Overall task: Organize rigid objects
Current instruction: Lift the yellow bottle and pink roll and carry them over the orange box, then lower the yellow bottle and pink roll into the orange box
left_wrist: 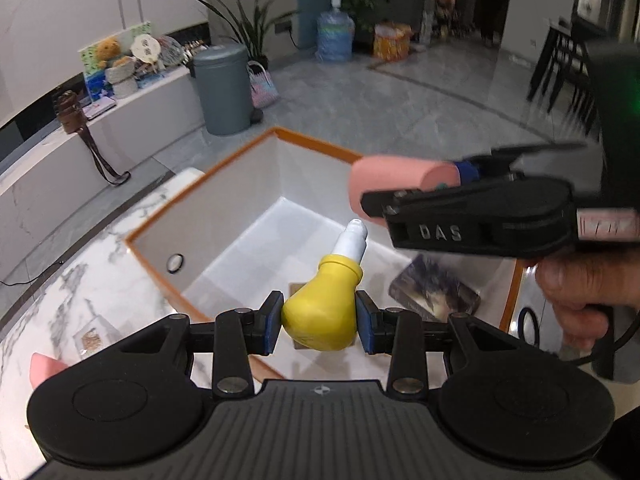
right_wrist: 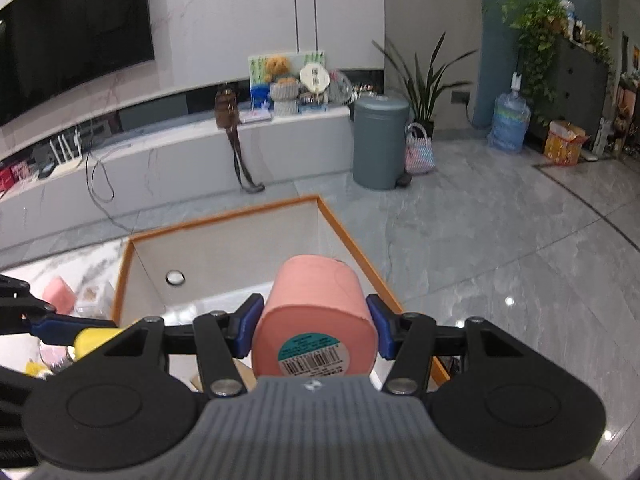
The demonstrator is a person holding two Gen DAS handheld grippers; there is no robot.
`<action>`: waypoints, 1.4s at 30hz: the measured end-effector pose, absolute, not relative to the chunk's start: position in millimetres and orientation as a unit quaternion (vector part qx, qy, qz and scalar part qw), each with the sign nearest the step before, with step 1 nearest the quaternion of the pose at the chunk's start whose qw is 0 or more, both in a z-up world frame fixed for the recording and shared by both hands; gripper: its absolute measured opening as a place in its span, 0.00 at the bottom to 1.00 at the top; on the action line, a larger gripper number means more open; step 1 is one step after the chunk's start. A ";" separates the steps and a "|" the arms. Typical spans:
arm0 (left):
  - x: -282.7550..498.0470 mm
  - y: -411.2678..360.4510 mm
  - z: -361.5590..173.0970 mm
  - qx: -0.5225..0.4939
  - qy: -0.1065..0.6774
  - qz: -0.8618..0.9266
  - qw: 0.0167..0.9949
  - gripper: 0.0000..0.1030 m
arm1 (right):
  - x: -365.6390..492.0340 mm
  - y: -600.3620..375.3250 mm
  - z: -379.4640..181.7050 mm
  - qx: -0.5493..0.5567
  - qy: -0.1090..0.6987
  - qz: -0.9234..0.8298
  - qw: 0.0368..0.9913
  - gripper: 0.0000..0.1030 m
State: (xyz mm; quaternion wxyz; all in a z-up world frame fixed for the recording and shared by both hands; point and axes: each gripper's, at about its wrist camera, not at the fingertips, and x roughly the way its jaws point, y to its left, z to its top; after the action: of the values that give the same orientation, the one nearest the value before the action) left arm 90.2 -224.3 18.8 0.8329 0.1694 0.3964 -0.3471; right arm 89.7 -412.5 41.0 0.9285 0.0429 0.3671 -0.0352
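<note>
While both hover over the box (left_wrist: 224, 184), left tongs (left_wrist: 319, 322) clench the yellow bulb (left_wrist: 320, 312) — right tongs (right_wrist: 315, 326), the pink cylinder (right_wrist: 316, 312).

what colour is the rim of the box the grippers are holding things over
Orange, running around the top edge of the white box. It shows best in the right wrist view.

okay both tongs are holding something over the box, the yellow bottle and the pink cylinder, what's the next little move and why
Probably lower the left tongs a little into the orange-rimmed box, then let go. They grip the yellow bottle above the box's white floor, nozzle pointing inward. The right tongs hold the pink cylinder over the same box, so going one at a time avoids bumping.
</note>
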 end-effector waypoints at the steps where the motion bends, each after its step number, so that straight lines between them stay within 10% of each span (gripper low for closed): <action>1: 89.9 -229.4 15.0 0.179 0.398 -0.344 0.831 0.42 | 90.9 -416.1 38.5 0.043 0.372 -0.034 0.927 0.54; 42: 71.8 -297.5 -44.7 0.308 0.473 -0.333 0.756 0.42 | 100.1 -419.0 -7.4 -0.027 0.447 0.038 0.893 0.54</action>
State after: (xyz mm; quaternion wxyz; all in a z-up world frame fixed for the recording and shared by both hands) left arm 71.8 -297.5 -44.7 0.7557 0.3078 0.4727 -0.3328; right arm 100.1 -419.0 -7.4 0.8931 -0.0275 0.4474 0.0376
